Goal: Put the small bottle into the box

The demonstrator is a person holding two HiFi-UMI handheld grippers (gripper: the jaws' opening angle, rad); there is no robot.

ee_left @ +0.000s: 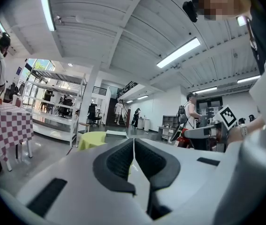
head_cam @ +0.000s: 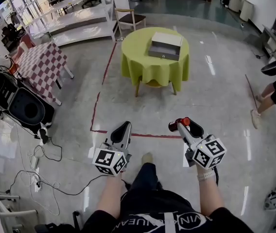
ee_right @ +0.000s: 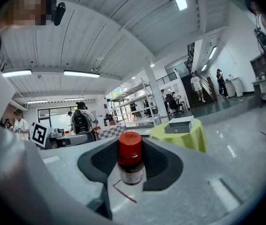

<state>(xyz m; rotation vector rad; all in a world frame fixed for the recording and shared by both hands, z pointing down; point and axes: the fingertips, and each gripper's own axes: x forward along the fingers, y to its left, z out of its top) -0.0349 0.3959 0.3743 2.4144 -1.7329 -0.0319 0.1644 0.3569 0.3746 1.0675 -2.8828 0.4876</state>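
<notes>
A small bottle (ee_right: 131,159) with a red cap and brown glass sits between the pads of my right gripper (ee_right: 132,165), which is shut on it. In the head view that right gripper (head_cam: 182,124) shows the red cap (head_cam: 185,121) at its tip, above the floor. My left gripper (head_cam: 122,130) is beside it, shut and empty; in the left gripper view its jaws (ee_left: 134,161) meet with nothing between them. The grey box (head_cam: 165,45) lies open on a round table with a yellow-green cloth (head_cam: 143,57), well ahead of both grippers. The box (ee_right: 180,124) shows far off in the right gripper view too.
A red tape line (head_cam: 104,89) marks the floor in front of the table. A checked-cloth table (head_cam: 41,64), a black speaker (head_cam: 26,109) and cables (head_cam: 50,154) stand at the left. A person (head_cam: 274,93) stands at the right edge. A chair (head_cam: 130,19) sits behind the table.
</notes>
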